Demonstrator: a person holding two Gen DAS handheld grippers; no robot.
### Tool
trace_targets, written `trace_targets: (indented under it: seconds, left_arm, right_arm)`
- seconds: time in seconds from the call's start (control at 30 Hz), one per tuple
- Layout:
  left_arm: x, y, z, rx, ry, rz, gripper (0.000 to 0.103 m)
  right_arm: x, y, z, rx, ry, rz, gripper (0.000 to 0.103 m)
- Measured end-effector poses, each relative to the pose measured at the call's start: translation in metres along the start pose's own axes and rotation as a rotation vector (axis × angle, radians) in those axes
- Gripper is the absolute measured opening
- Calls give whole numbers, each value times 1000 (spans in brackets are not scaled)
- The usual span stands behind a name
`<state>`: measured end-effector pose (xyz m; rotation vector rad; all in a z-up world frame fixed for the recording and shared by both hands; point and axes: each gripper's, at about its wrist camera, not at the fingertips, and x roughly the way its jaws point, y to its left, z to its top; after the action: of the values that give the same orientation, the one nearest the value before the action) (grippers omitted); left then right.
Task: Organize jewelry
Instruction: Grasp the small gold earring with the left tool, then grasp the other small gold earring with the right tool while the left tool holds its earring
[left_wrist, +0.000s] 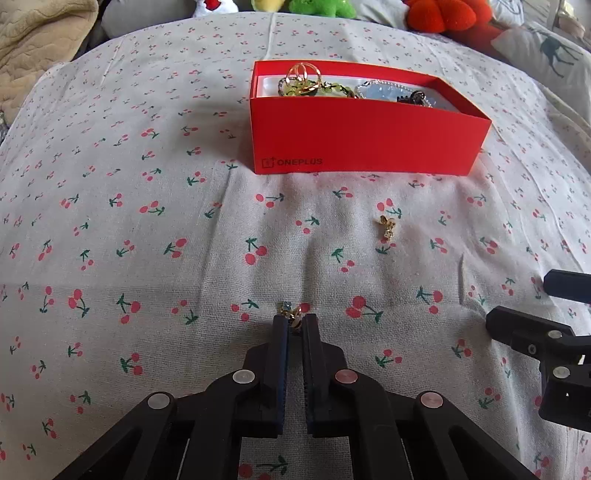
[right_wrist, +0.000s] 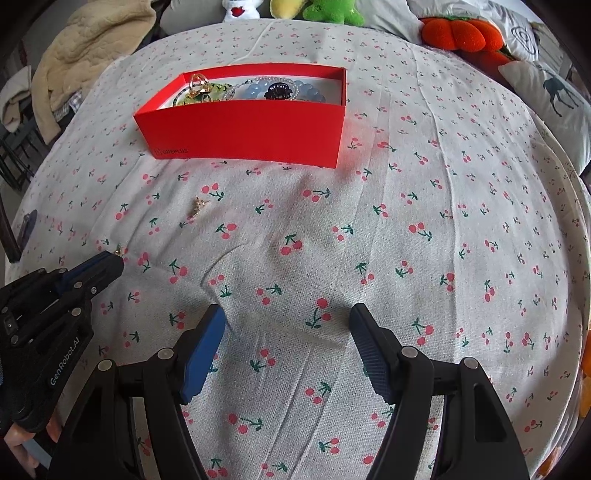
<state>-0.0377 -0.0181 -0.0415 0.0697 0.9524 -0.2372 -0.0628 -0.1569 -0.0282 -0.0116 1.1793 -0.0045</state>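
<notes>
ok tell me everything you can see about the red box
The red box is an open, lidless cardboard tray with ONEPLUS printed low on its front wall and a white inside. It sits flat on the cherry-print cloth, beyond both grippers, touched by neither. Inside lie gold rings, green beads, a pale blue bead bracelet and a dark clip.

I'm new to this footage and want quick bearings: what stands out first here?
The red box, sitting on the cherry-print cloth and already holding jewelry. Nearer, the left gripper is shut on a small gold earring; a second gold earring lies loose in front of the box, and the right gripper is open.
</notes>
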Motion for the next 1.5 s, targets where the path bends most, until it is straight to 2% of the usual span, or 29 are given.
trace_targets:
  seconds: [0.33, 0.5, 0.83, 0.93, 1.1, 1.23, 1.5]
  left_arm:
    - [-10, 18, -1, 4, -11, -21, 4]
    - [-14, 30, -2, 9, -11, -15, 4]
    - [-18, 46, -3, -9, -8, -28, 4]
    - [-18, 47, -3, -6, -7, -31, 4]
    - [-17, 48, -2, -4, -6, -32, 4]
    - [-16, 48, -1, -5, -3, -32, 4]
    - [-15, 47, -1, -4, 0, -30, 4]
  right_arm:
    - [11, 27, 18, -14, -2, 11, 73]
    - [20, 40, 29, 1, 3, 56, 73]
    - [36, 55, 48, 18, -51, 10, 72]
    - [38, 56, 52, 15, -68, 4, 67]
    - [40, 52, 56, 31, -84, 7, 51]
    - [40, 50, 58, 29, -90, 9, 43]
    - [38, 47, 58, 33, -93, 32, 12]
